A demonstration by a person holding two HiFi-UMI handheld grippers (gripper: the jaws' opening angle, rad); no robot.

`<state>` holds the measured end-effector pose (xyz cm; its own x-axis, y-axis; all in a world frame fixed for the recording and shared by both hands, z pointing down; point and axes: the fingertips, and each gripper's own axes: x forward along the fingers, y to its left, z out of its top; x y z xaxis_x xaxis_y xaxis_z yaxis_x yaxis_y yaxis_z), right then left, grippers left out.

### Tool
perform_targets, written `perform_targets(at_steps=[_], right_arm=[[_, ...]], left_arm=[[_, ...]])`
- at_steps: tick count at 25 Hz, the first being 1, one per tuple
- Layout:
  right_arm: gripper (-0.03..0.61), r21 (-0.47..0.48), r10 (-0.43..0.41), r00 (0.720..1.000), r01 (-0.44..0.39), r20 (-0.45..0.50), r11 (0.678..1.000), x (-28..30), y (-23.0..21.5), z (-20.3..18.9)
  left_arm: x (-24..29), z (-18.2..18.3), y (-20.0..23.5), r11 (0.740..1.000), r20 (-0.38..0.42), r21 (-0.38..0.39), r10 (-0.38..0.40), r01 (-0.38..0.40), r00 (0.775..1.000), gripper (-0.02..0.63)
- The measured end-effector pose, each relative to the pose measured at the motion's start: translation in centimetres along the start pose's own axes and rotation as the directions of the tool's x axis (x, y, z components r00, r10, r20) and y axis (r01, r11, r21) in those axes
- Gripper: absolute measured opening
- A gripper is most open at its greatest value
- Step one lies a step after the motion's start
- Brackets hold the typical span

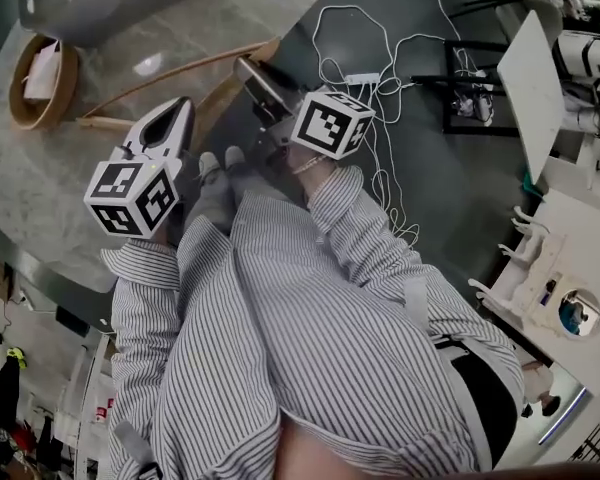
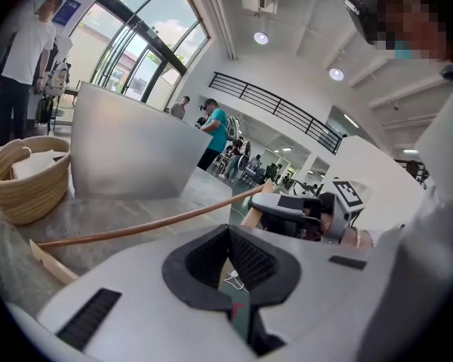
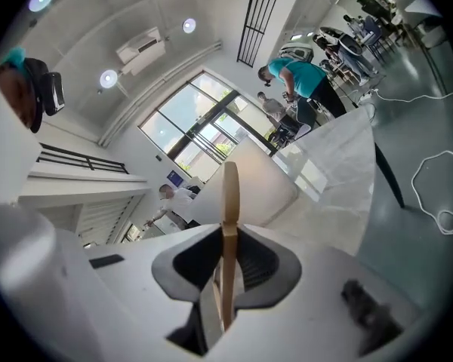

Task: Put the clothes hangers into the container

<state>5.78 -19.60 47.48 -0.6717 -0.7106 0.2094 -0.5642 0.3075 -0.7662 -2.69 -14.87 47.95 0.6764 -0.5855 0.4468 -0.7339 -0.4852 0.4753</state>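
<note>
A person in a striped shirt (image 1: 310, 348) stands at a grey stone table (image 1: 40, 193), a hand-held gripper in each hand. The right gripper (image 3: 228, 240) is clamped on one end of a wooden clothes hanger (image 2: 167, 220), whose thin wood is pinched edge-on between the two dark pads. From there the hanger slants across the table edge, with its gripped end high and its far end low over the stone; whether that end touches the top cannot be made out. The left gripper (image 2: 228, 232) is just beside the hanger and clear of it, its jaws drawn together at the tips with nothing between them.

The hanger is outside the container (image 2: 128, 153), a large pale-grey bin on the table beyond it. A woven basket (image 2: 26, 183) with something light-coloured inside sits next to the bin, on the side away from the right gripper. White cables (image 1: 380, 78) trail over the dark floor past the table, and bystanders move about the bright hall behind.
</note>
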Motion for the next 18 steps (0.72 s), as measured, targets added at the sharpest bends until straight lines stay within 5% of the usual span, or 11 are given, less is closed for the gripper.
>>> perform_targets(at_steps=[10, 18], right_arm=[[0.060, -0.153, 0.051, 0.999, -0.051, -0.001, 0.987, -0.2, 5.1, 4.5], [0.060, -0.364, 0.096, 0.995, -0.093, -0.010, 0.927, 0.0, 9.8, 6.9]], left_arm=[[-1.5, 4.4, -1.4, 0.999, 0.110, 0.036, 0.003, -0.007, 0.994, 0.011], [-4.1, 9.7, -2.6, 0.994, 0.235, 0.111, -0.011, -0.015, 0.972, 0.011]])
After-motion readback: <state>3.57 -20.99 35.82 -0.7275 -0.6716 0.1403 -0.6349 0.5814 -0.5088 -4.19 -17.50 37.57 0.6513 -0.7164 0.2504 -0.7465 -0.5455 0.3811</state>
